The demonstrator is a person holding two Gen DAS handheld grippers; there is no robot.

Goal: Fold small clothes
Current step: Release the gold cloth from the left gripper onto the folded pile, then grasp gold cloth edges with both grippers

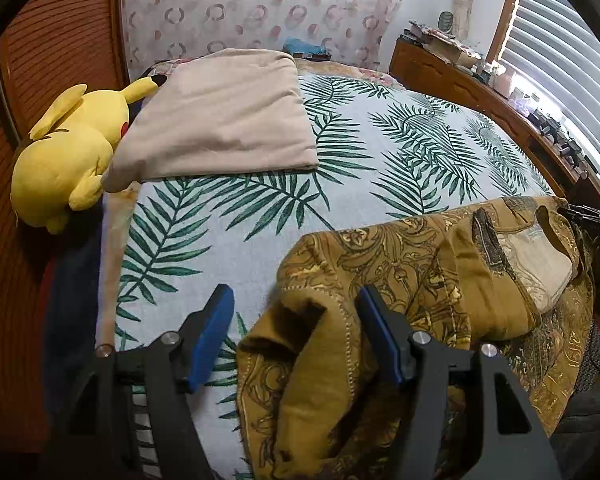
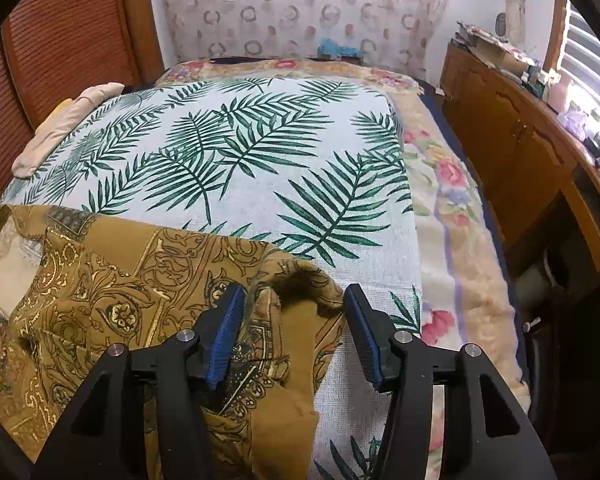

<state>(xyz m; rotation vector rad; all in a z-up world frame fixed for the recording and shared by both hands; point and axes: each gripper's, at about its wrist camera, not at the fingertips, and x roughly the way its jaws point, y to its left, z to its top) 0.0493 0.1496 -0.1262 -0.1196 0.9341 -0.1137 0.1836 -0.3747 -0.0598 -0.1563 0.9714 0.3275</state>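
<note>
straddling ochre blouse (image 1: 400, 264), tongs (image 2: 294, 328) apparently parted

Soft daylight from blinds (image 1: 560, 72) at right, blown-out glare there, sharp centre, strong fisheye-bent dark edges.

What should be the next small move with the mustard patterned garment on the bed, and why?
Probably close both claws on the sleeve ends. The mustard patterned garment lies on the palm-leaf cover, still unfolded. The left claw and the right claw both stand open, each with a bunched sleeve end between its pads, so neither grips yet.
</note>
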